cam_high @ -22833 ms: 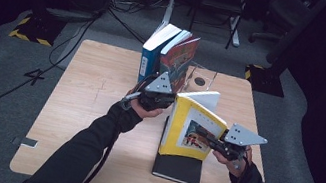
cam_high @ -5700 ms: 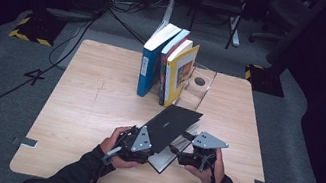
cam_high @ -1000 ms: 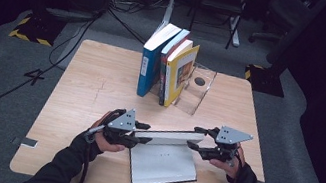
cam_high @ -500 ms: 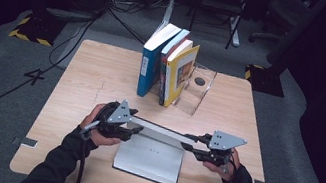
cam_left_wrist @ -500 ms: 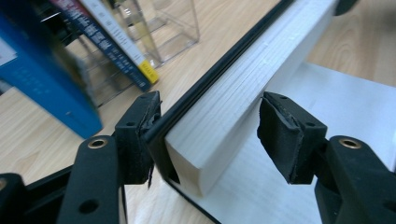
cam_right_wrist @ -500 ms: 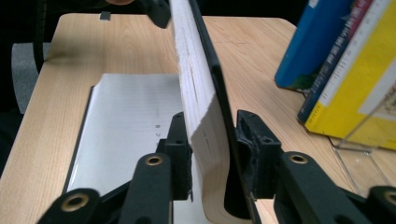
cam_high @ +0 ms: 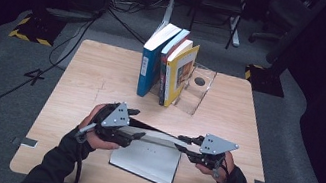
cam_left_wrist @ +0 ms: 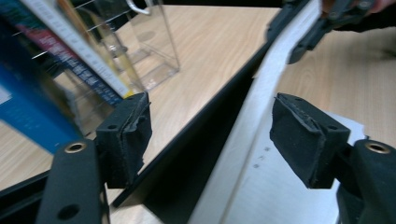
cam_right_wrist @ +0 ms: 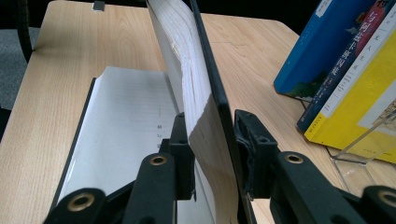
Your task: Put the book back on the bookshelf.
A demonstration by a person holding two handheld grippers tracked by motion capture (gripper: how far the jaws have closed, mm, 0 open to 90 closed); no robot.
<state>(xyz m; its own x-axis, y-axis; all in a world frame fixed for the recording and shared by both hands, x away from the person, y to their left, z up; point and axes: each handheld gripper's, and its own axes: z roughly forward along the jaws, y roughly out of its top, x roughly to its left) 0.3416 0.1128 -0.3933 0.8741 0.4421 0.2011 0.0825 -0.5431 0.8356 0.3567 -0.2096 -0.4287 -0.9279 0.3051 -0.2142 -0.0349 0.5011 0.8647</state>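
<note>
Right, your left claw (cam_high: 135,135) had just been opening, pads clear of the black book (cam_high: 149,157) standing open on the bench (cam_high: 88,73); only your right claw (cam_high: 182,143) pinched it, so it could've flopped shut.

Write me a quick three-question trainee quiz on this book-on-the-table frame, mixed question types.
1. True or false: the right hand-held gripper is clamped on the raised block of pages and cover of the black book.
2. How many books stand upright in the clear bookstand?
3. Multiple choice: the left hand-held gripper has its jaws A) pressed on the yellow book, B) apart, with the black book's edge between the pads but untouched, C) shut on nothing.

Key: 1 true. 2 three: the blue book, a dark-spined one, and the yellow book. 3 B; the jaws have just been opening.
</note>
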